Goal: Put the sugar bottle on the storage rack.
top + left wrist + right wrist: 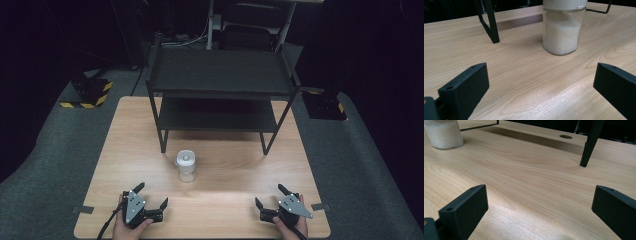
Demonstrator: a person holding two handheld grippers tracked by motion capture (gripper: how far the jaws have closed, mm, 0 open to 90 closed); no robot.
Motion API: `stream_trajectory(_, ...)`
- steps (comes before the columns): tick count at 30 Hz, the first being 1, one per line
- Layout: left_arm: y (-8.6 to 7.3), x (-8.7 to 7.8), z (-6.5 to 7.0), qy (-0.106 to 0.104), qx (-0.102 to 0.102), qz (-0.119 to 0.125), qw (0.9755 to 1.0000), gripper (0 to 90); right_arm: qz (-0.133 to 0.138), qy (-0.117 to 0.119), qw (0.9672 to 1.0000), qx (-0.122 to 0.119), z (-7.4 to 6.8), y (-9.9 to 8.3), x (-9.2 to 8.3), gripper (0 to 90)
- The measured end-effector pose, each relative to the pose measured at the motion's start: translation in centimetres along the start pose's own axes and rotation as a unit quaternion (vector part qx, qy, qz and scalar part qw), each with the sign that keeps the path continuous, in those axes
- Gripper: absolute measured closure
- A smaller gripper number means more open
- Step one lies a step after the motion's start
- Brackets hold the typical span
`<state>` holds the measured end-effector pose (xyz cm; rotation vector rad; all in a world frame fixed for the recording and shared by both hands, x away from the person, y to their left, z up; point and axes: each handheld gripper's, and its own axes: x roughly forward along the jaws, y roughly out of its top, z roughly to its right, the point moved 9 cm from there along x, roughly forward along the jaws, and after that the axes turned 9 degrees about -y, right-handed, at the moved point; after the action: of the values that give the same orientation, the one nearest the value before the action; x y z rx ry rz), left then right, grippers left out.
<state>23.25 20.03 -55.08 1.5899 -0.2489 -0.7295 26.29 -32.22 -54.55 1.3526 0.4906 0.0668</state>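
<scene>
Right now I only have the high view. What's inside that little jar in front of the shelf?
Observer: The jar holds white grains, seen in the left gripper view.
Operator: Full?
Observer: Nearly; the grains slope, higher on one side, below the lid.
Operator: Are my jaws ready?
Observer: On the left gripper and the right gripper the jaws stand wide apart with bare table between them.

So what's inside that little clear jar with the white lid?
The jar holds white grains, like sugar or salt, piled nearly up to its white lid. What exactly the grains are cannot be told. The lid hides the very top of the contents.
</scene>
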Motion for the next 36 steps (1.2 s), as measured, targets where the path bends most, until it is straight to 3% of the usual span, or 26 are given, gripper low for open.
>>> stream_trajectory(19, 0.1, 0.0, 0.1, 0.009, -0.007, -0.004, 0.9999, 0.5, 0.003, 0.006, 1.0, -0.001, 0.1, -0.1, 0.0, 0.1)
stream_trajectory(26, 0.1, -0.1, 0.1, 0.009, 0.002, 0.003, 0.9999, 0.5, 0.003, 0.006, 1.0, 0.0, 0.1, -0.1, 0.0, 0.1)
stream_trajectory(32, 1.3, -0.8, 0.2, 0.01, -0.005, 0.028, 0.9996, 0.5, 0.005, 0.01, 0.9999, 0.002, 0.2, -0.1, 0.0, 0.2)
stream_trajectory(36, 3.1, -1.3, 0.5, 0.006, -0.007, 0.05, 0.9987, 0.5, 0.005, 0.01, 0.9999, 0.003, 0.2, -0.1, 0.0, 0.2)
